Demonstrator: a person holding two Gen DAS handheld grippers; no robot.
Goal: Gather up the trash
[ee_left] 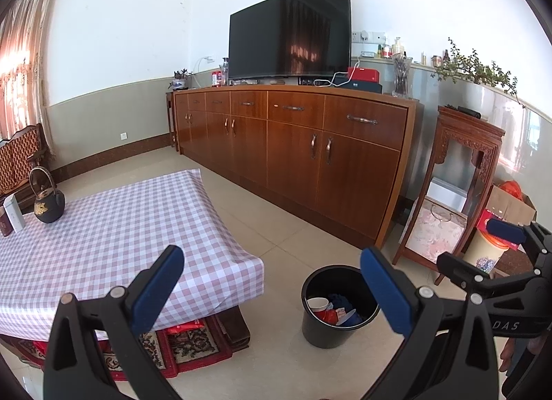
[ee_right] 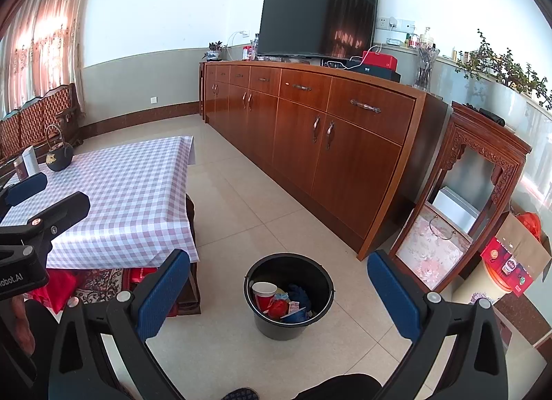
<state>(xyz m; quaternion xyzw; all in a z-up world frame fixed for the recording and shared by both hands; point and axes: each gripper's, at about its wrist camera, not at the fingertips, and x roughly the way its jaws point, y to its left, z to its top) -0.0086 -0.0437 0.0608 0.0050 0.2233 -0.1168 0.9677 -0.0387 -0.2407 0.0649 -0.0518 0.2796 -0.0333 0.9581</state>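
Black bin (ee_right: pixel 289 326) upright on tiled floor beside table, holding paper cup (ee_right: pixel 264 293) and mixed trash (ee_right: pixel 293 305).

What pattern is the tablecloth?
Lilac-and-white gingham check on the tablecloth; clearest in the left wrist view.

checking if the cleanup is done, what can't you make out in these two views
- Bottom of the black bin: the right wrist view shows a paper cup and red and blue scraps, but the pile and bin wall hide anything beneath.
- Near part of the checked table: covered by the left gripper in its own view.
- Floor under the table: cloth overhang hides it in both views.
- Small box labels on the table: too small.
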